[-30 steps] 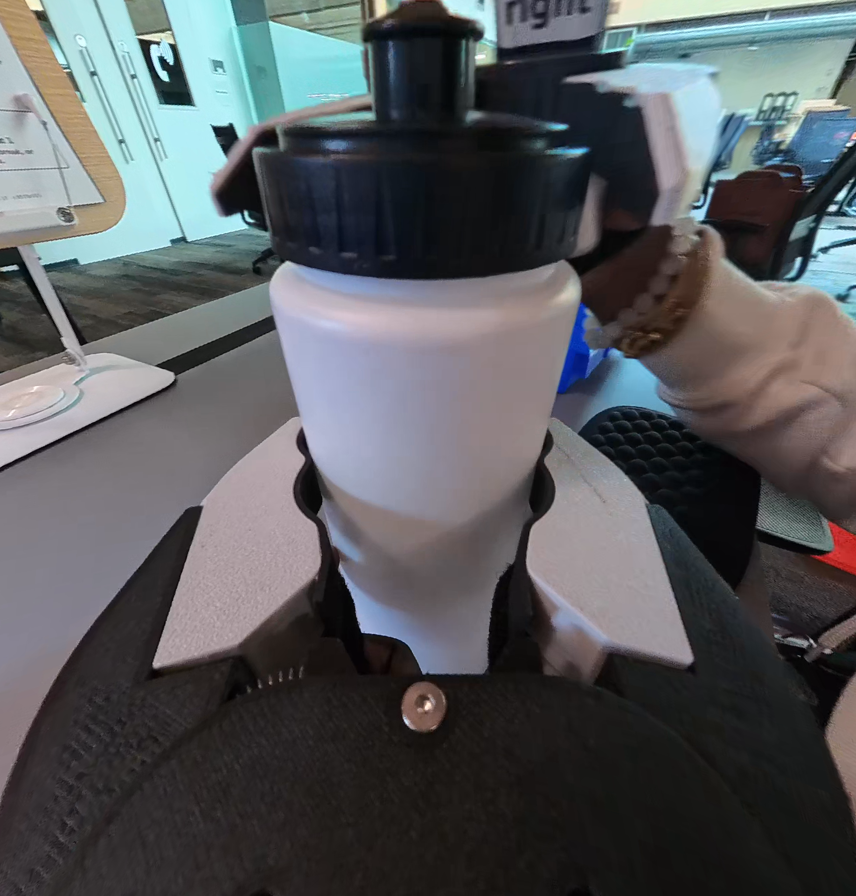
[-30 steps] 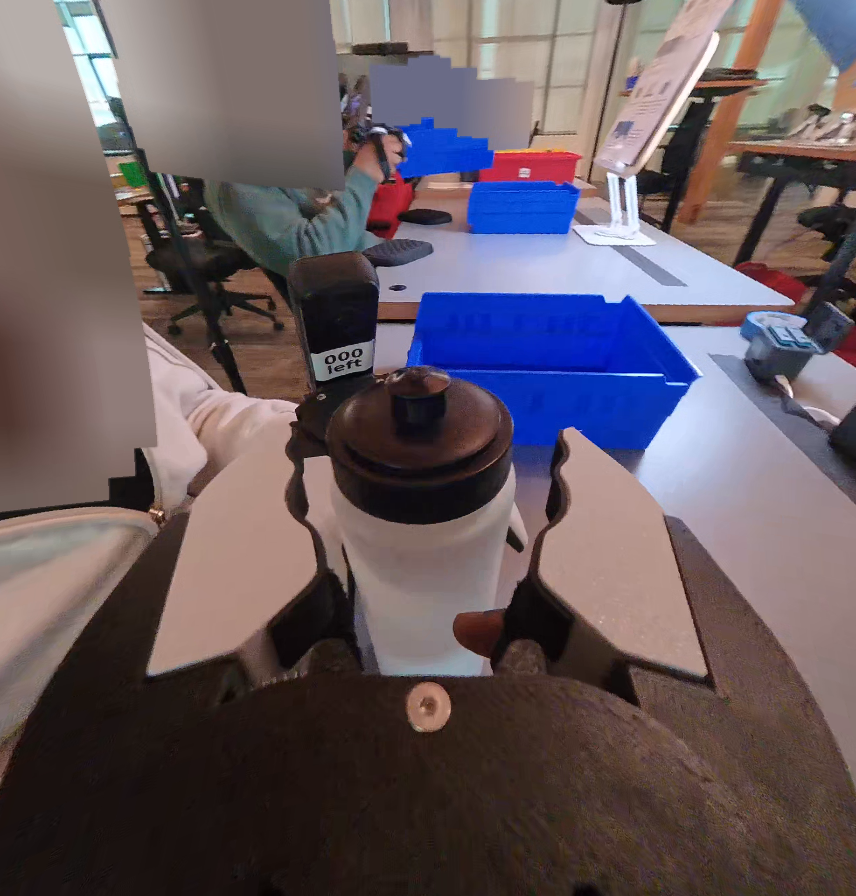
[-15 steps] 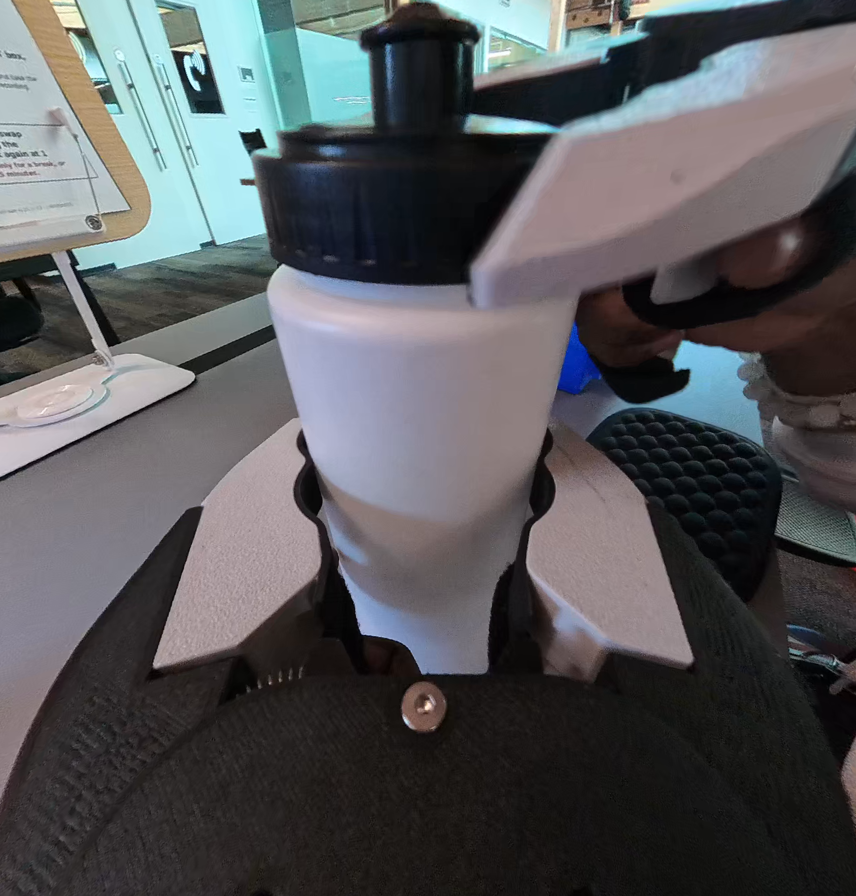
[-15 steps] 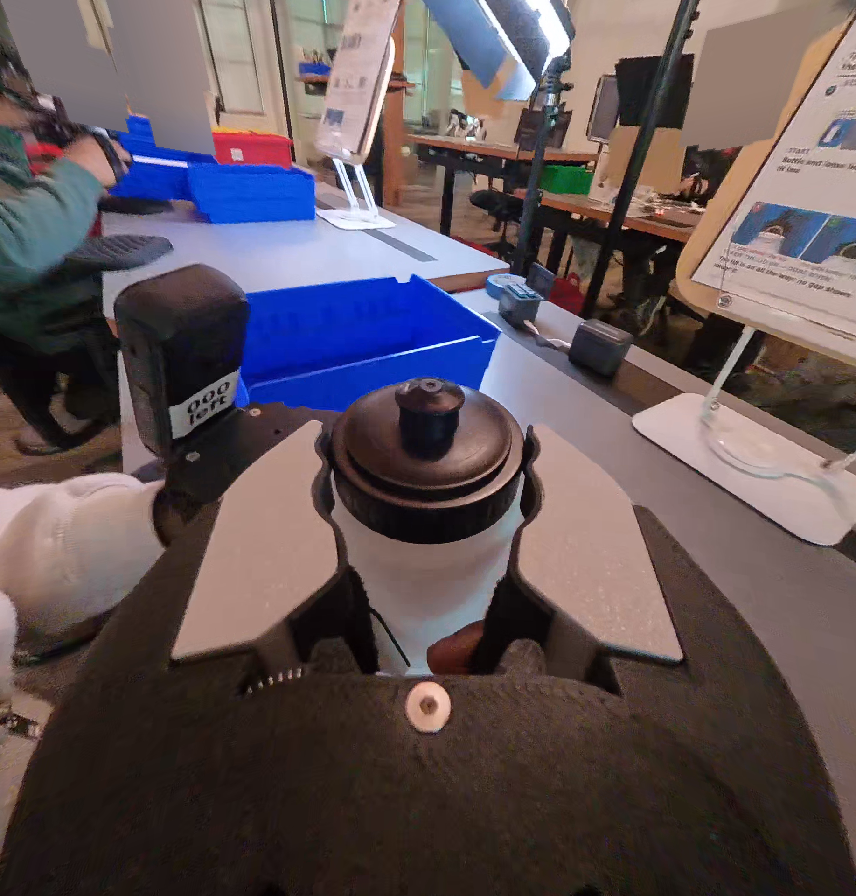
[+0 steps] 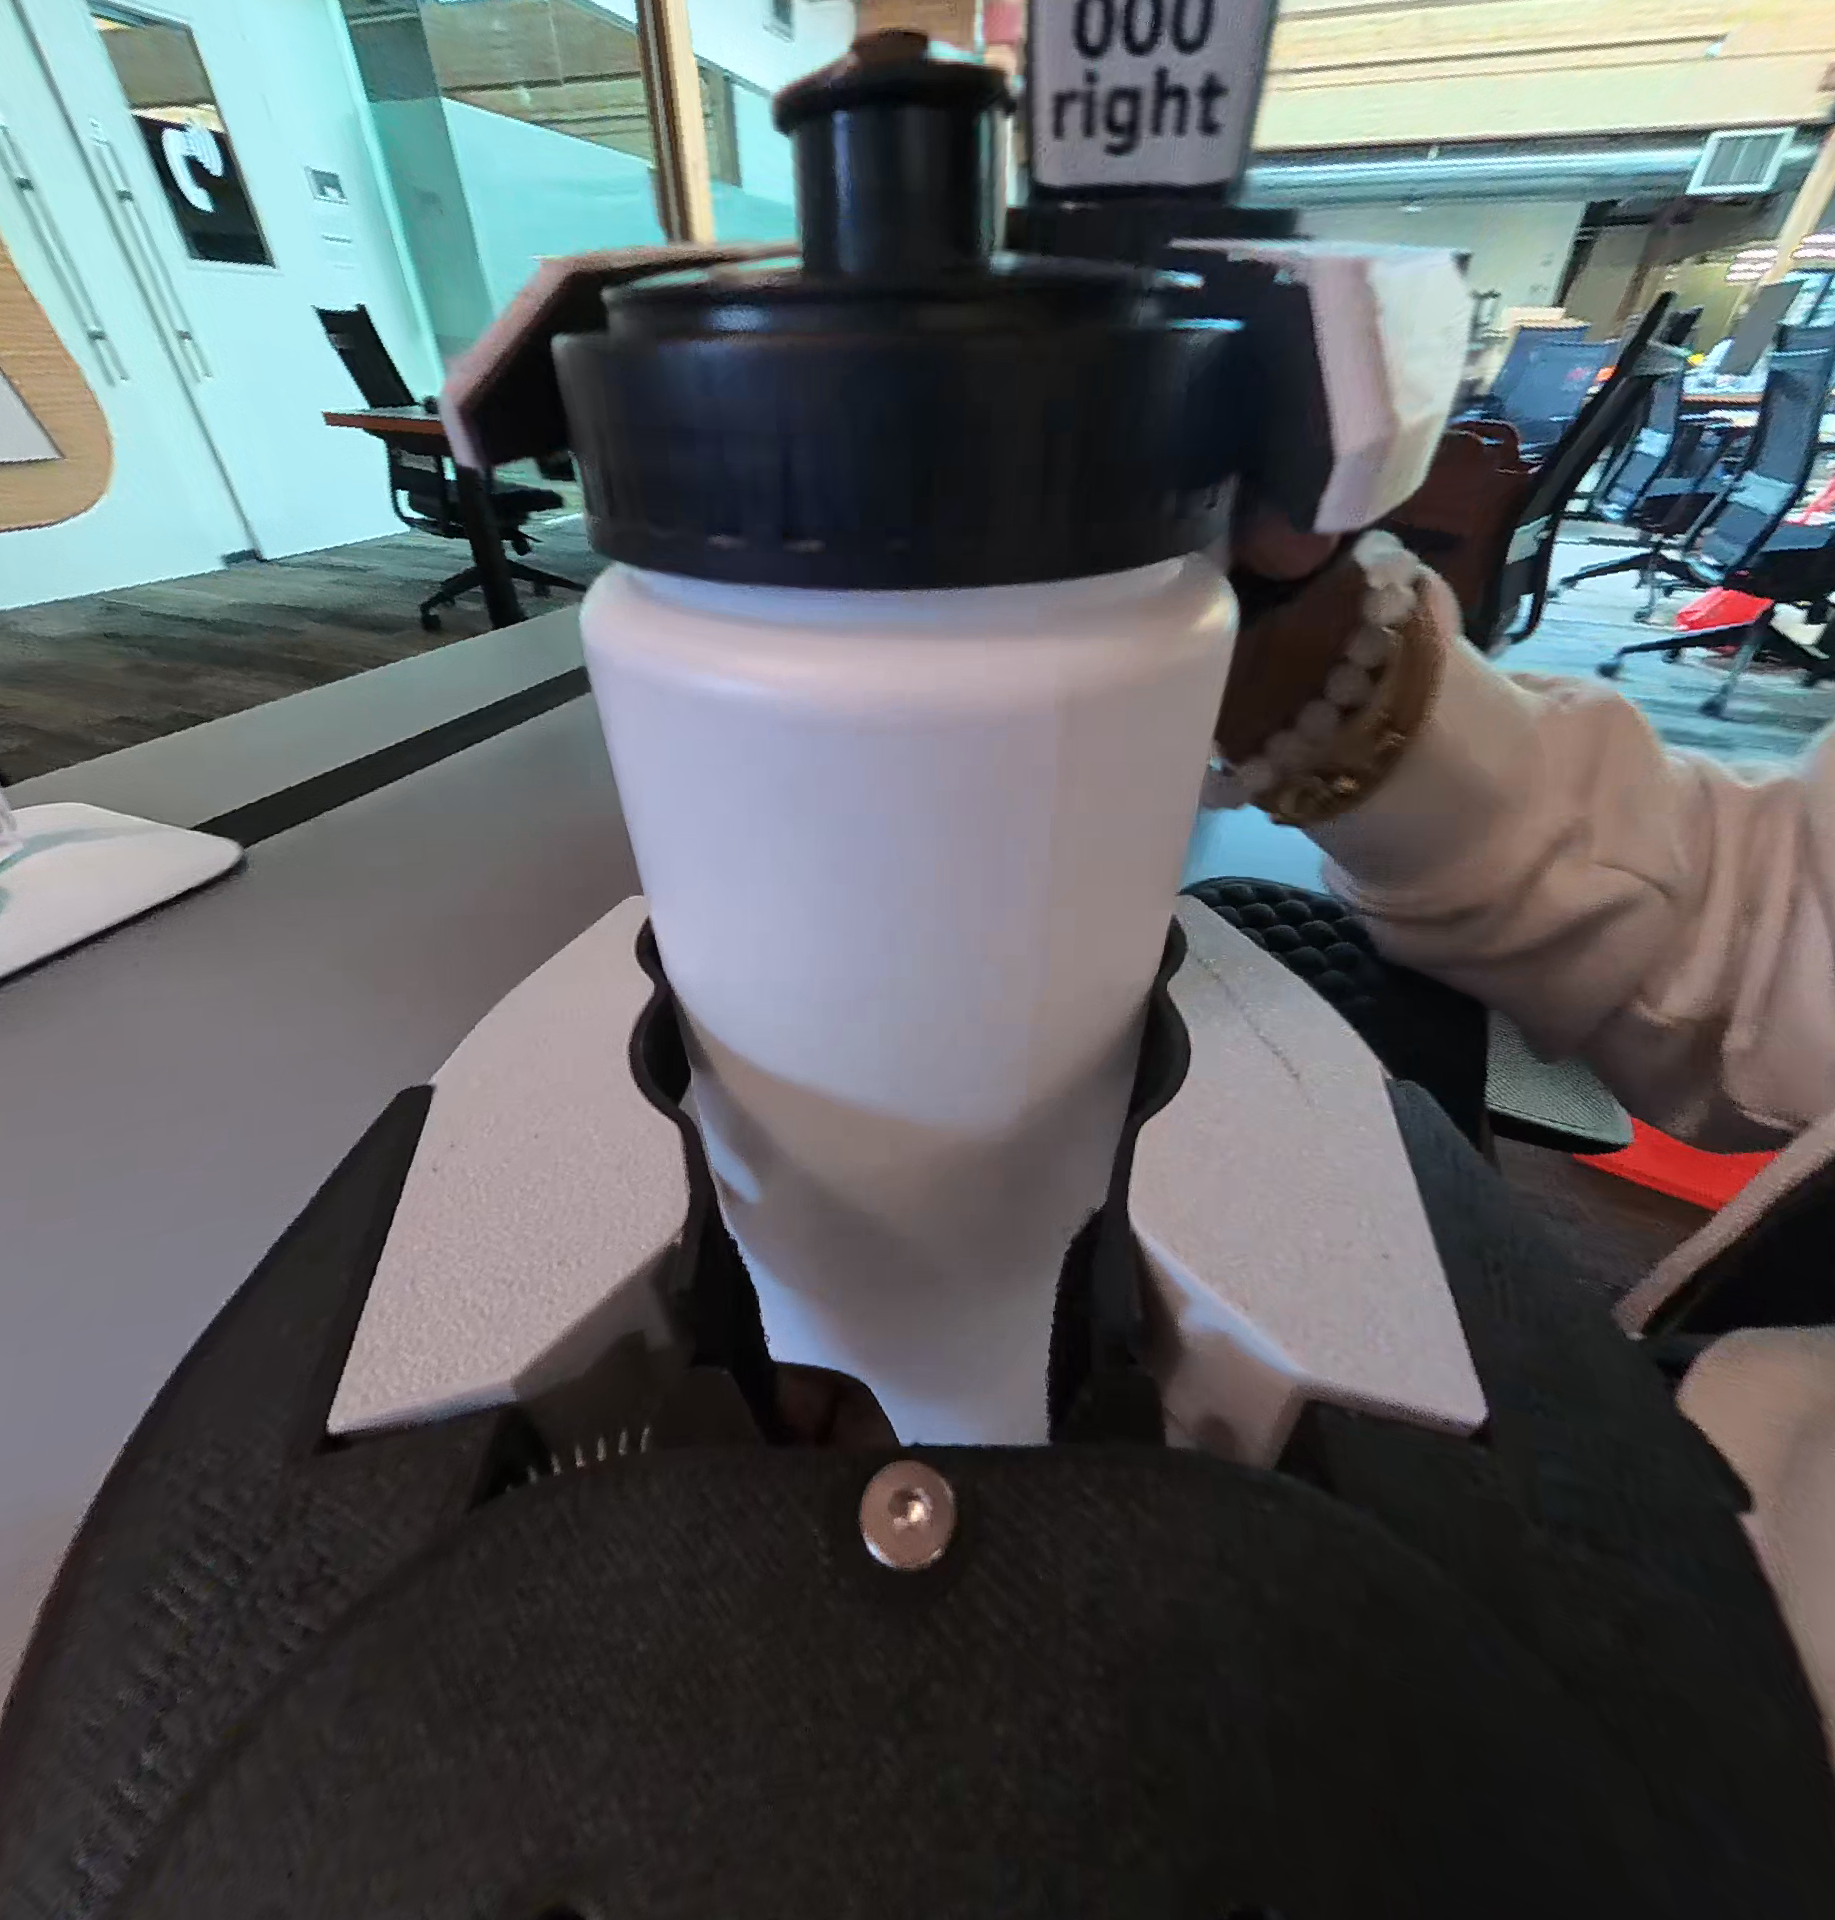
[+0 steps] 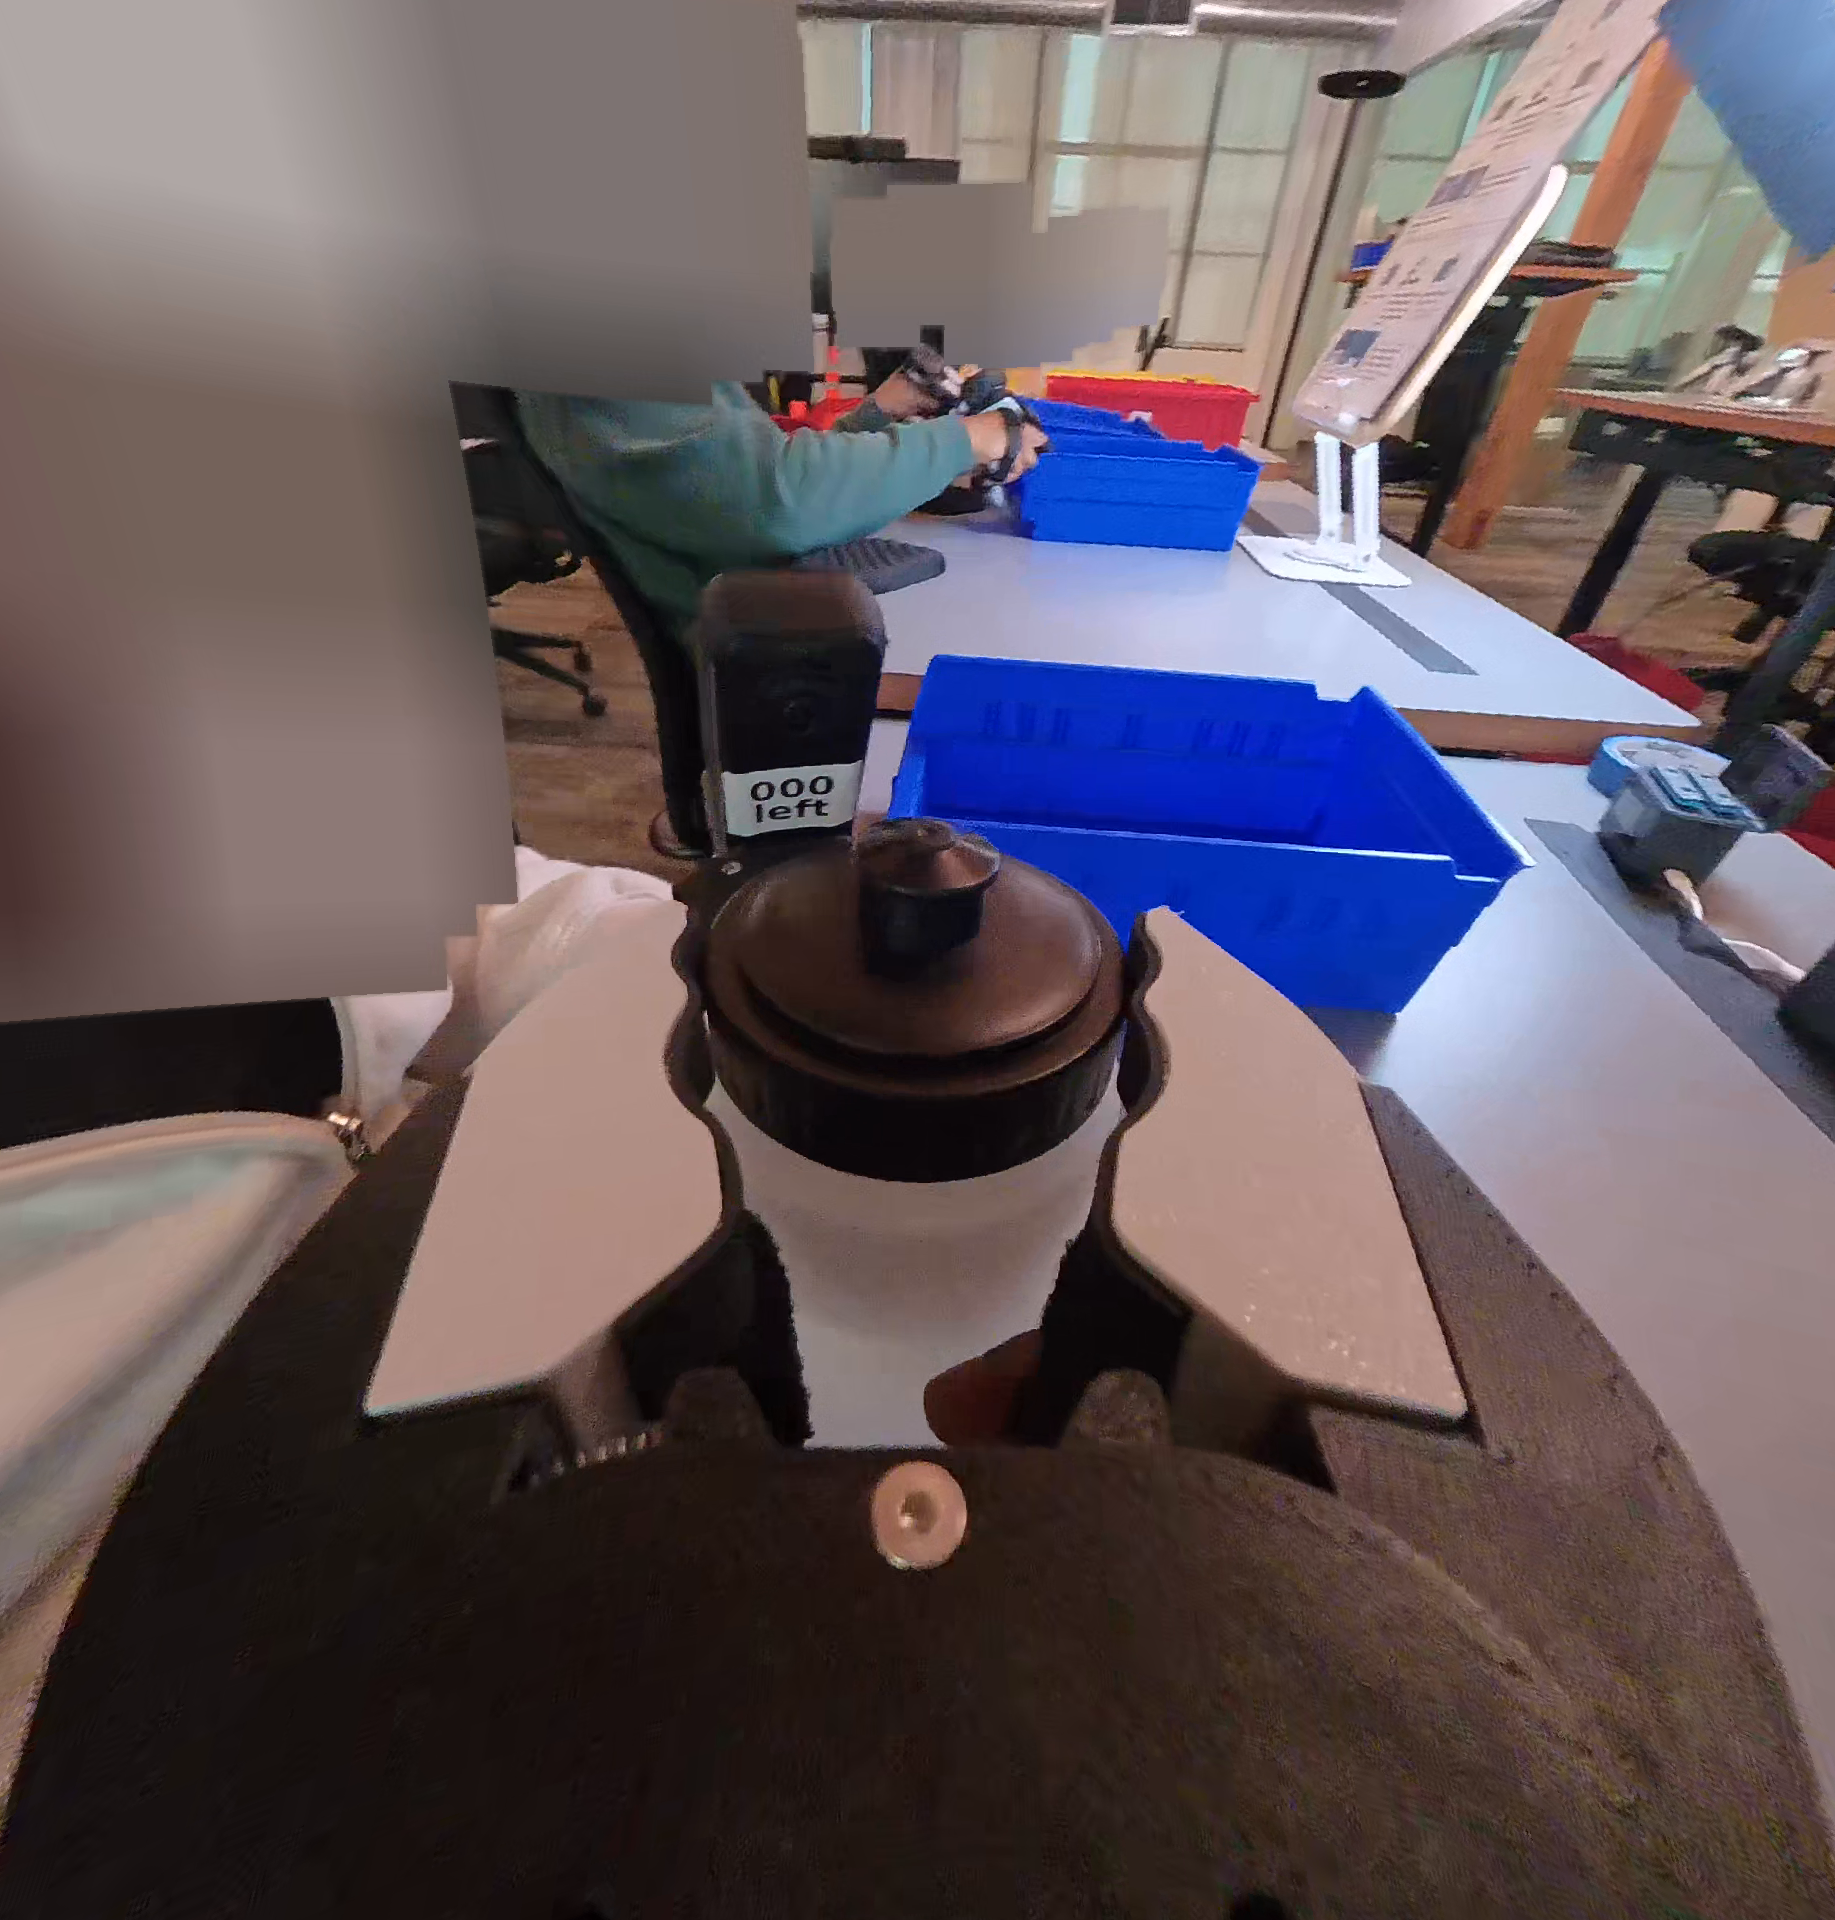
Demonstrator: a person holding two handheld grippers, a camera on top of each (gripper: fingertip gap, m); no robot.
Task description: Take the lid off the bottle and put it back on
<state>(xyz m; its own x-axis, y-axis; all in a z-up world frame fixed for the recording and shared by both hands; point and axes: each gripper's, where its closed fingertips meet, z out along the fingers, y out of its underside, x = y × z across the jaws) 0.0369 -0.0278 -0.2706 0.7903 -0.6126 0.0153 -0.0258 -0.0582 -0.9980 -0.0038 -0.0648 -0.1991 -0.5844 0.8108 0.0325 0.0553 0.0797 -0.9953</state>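
Left tongs [image 5: 908, 1049] clamp the white bottle [image 5: 908, 862]; right tongs [image 6: 918, 1039] pinch its black lid [image 6: 908, 1029].

A white sticker [image 5: 1139, 88] with dark print sits on the black housing above the right gripper [image 5: 913, 364]. A like sticker [image 6: 791, 798] marks the left gripper's black housing. A printed sign board [image 6: 1432, 281] stands on the far bench [image 6: 1152, 613], its print too small to read.
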